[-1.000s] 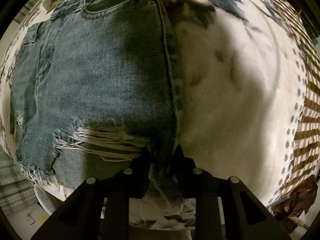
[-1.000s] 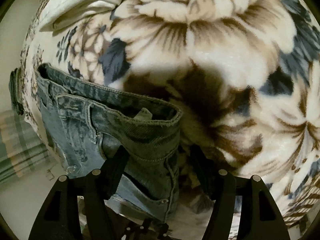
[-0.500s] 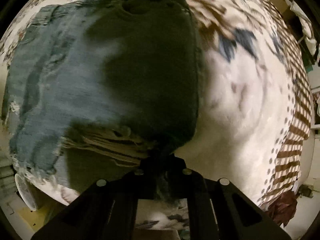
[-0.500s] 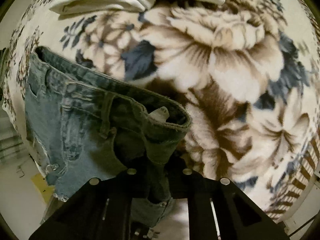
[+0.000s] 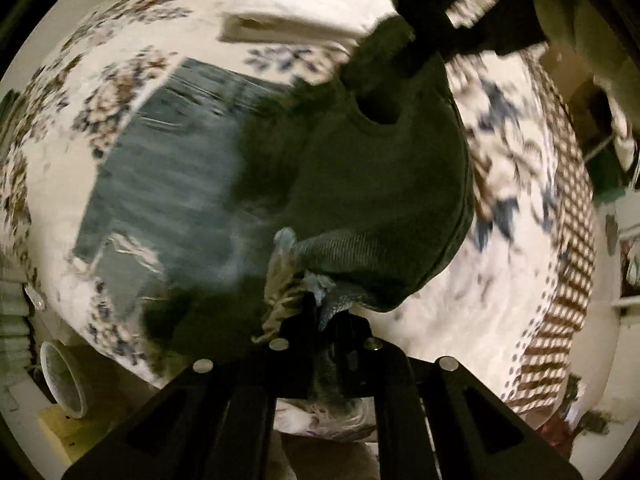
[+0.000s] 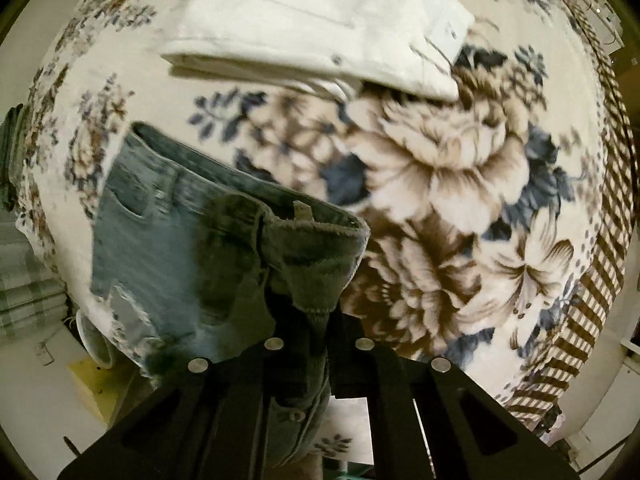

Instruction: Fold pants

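Observation:
Blue denim shorts (image 5: pixel 180 184) with frayed hems lie on a floral blanket (image 5: pixel 500 280). My left gripper (image 5: pixel 320 312) is shut on the frayed hem edge and holds it lifted, so the near half hangs in shadow. My right gripper (image 6: pixel 320 320) is shut on the waistband of the shorts (image 6: pixel 168 240) and holds that edge raised above the blanket (image 6: pixel 440 184). The right gripper also shows at the top of the left wrist view (image 5: pixel 420 28), gripping the fabric.
A folded white garment (image 6: pixel 320 28) lies on the blanket behind the shorts, also in the left wrist view (image 5: pixel 296 20). The blanket has a striped border (image 6: pixel 600 240) at right. A white cup (image 5: pixel 64 376) stands below the bed's left edge.
Both grippers closed on the right side of the shorts and lifted it up off the blanket, carrying it leftward over the other half. The views pulled back, showing the white garment.

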Tool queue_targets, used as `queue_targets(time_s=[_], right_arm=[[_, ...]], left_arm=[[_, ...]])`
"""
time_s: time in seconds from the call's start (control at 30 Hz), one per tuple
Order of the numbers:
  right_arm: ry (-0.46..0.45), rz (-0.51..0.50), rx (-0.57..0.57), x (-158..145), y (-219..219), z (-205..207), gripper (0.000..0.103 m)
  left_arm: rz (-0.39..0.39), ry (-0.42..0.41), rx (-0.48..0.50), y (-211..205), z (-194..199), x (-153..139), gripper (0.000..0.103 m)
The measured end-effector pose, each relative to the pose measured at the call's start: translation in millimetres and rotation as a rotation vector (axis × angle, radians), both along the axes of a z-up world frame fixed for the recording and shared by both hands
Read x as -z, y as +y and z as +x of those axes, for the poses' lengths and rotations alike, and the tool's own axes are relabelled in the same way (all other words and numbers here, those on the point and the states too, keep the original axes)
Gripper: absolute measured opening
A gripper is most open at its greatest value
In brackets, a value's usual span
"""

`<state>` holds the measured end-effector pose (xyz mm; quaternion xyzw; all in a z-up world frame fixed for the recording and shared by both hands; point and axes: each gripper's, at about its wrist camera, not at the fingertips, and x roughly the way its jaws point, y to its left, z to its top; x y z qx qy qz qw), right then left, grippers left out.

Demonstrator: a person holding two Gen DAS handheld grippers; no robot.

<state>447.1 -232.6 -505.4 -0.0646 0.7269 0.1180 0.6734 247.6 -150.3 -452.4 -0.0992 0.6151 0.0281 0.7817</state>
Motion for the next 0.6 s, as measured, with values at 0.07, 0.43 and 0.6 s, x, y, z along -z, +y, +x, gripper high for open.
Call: queue_targets(time_s=[0.07, 0.43, 0.6], right_arm=[[-0.012, 0.004, -0.003, -12, 11, 0, 0.005], [-0.019, 0.027, -0.046, -28, 146, 10, 0.005], [-0.009, 0.002, -0.063, -3, 215, 25, 0.005]], left_arm=[[-0.017, -0.012, -0.025, 5, -4, -10, 0.005], [-0.054, -0.038, -0.241, 165, -4, -17, 0.005], [-0.047, -0.032, -0.296, 226, 7, 5, 0.005]])
